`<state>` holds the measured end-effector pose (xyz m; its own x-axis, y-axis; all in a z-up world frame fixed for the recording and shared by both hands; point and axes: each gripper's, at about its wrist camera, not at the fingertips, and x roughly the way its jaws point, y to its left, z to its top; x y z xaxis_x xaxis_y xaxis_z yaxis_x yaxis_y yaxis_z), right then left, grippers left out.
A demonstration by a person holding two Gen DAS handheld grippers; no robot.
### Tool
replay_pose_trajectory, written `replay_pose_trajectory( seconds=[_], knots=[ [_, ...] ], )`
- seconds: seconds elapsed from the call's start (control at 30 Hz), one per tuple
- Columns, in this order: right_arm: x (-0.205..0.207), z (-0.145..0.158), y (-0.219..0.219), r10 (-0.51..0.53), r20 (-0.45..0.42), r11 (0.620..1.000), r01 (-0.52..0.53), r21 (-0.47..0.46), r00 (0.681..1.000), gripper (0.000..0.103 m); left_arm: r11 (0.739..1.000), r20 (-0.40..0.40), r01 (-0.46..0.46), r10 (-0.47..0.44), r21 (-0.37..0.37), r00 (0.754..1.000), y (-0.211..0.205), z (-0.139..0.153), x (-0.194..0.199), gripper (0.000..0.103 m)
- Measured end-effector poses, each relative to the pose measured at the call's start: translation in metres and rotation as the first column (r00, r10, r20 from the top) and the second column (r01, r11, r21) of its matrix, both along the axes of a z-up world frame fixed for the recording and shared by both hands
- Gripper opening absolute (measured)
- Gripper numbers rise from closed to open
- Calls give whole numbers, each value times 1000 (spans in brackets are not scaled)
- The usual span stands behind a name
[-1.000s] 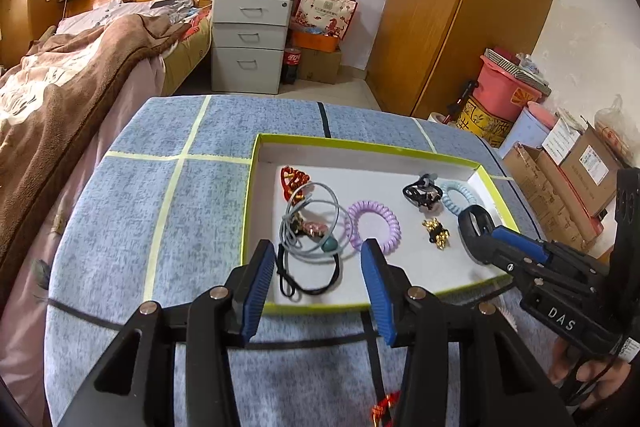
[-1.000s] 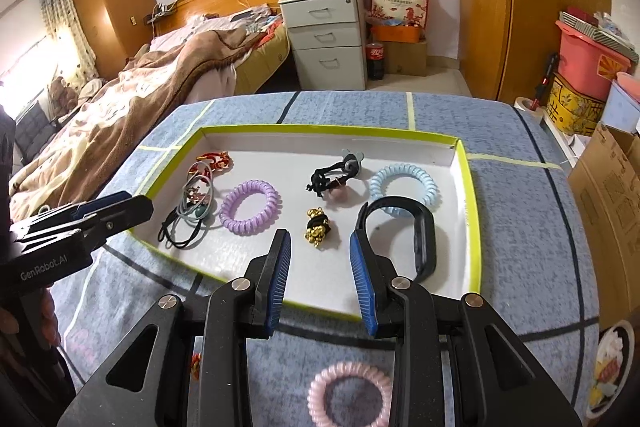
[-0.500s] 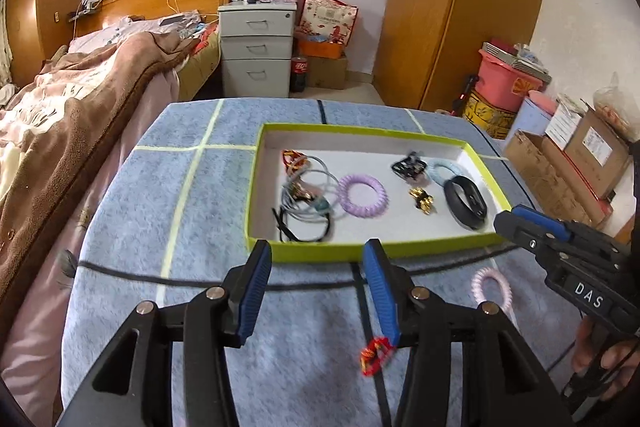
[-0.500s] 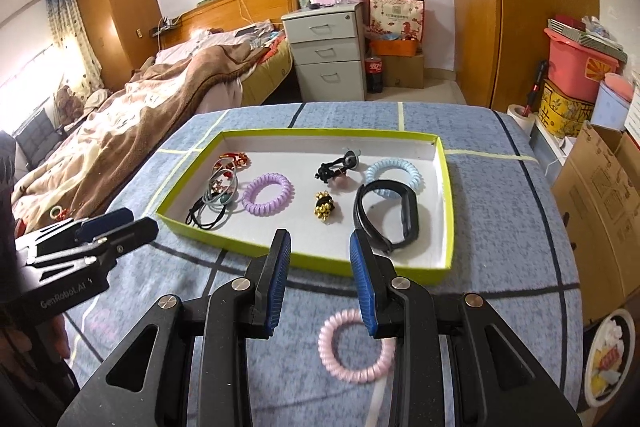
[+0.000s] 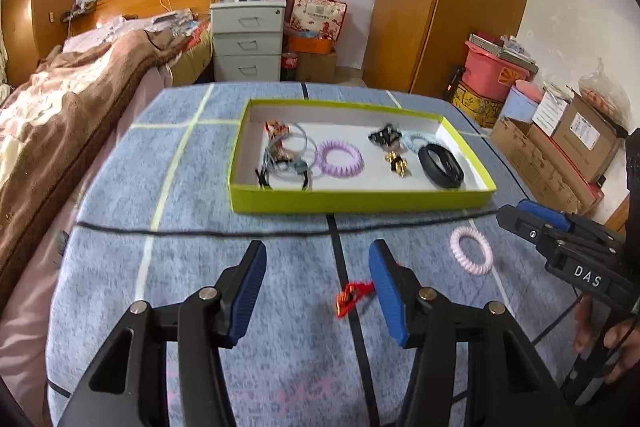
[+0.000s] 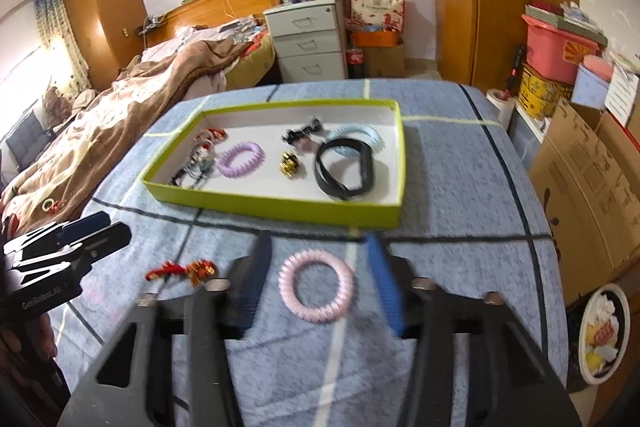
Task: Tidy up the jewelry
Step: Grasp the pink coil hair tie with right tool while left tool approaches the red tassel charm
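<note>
Lime-green shallow cardboard tray point(image 5: 360, 201) is sitting on the blue-grey cloth-covered table point(image 5: 200, 267), holding a lilac spiral hair tie point(image 5: 341, 159), a black band bracelet point(image 5: 440, 167), a pale-blue coil tie point(image 6: 360, 135), a small gold charm point(image 6: 289, 165), a black clip point(image 6: 300, 133) and a tangle of cords point(image 5: 284, 159). Both claws are gaping and empty: the left gripper point(image 5: 316, 287) is hovering by a red-and-gold knotted ornament point(image 5: 352, 297), just beside its right finger, while the right gripper point(image 6: 320, 287) is straddling a pink spiral hair tie point(image 6: 318, 285) lying on the table outside the tray. Cardboard boxes point(image 6: 580, 187) are crowding the table's right edge.
</note>
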<state>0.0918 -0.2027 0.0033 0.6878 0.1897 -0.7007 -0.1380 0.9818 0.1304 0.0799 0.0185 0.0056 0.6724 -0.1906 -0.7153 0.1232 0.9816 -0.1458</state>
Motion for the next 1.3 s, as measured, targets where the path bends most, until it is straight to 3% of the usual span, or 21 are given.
replay_pose_trajectory(
  seconds=[0.23, 0.6, 0.73, 0.87, 1.03, 1.3],
  knots=[
    [1, -22, -13, -46, -76, 998, 42, -45, 996, 54, 997, -61, -19, 15, -78, 998, 4, -20, -3, 56],
    [7, -38, -6, -40, -125, 995, 29, -95, 991, 53, 997, -102, -6, -1, -71, 995, 2, -31, -4, 56],
    [7, -38, -3, -35, -118, 992, 20, -125, 992, 28, 998, -115, 19, -26, -66, 993, -1, -34, -2, 56],
    [5, -38, -4, -21, -119, 992, 6, -126, 993, 12, 996, -100, 73, -78, -55, 992, -10, -31, -1, 56],
    [4, -38, -9, -30, -117, 996, 19, -92, 993, 10, 992, -107, 123, -125, -25, 986, -23, -34, 3, 56],
    [0, -33, -17, -40, -113, 999, 36, -33, 993, 10, 987, -116, 125, -113, 104, 987, -38, -40, 13, 56]
  ],
)
